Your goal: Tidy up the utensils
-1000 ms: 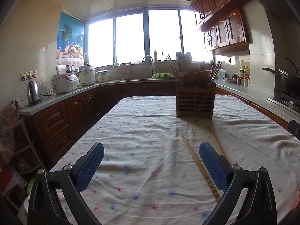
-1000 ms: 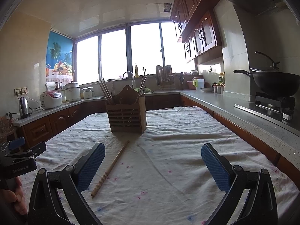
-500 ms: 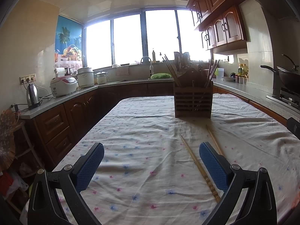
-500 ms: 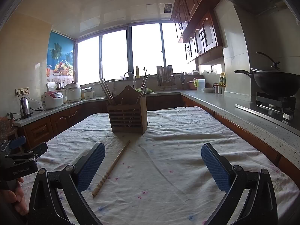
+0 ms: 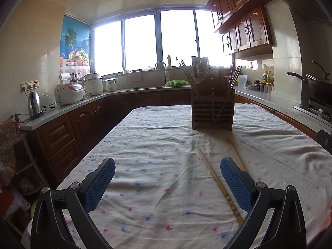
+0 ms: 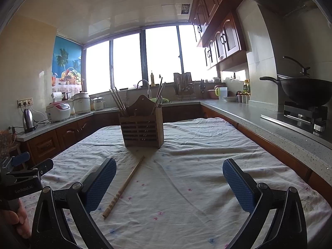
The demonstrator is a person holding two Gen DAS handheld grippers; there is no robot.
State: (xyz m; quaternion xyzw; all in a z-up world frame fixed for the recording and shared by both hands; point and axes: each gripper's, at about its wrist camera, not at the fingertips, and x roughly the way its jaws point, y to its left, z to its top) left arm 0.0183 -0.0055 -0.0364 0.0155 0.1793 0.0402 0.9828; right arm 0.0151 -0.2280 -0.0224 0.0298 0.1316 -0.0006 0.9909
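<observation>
- 2 loose chopsticks lie flat on the tablecloth in front of the wooden holder: chopstick 1, pale with a ringed butt end, and chopstick 2, partly hidden behind my blue pad.
- The holder stands upright with more chopsticks leaning in it.
- My left gripper is spread wide, grasping nothing.
- My right gripper is equally wide, empty, above the cloth.
</observation>
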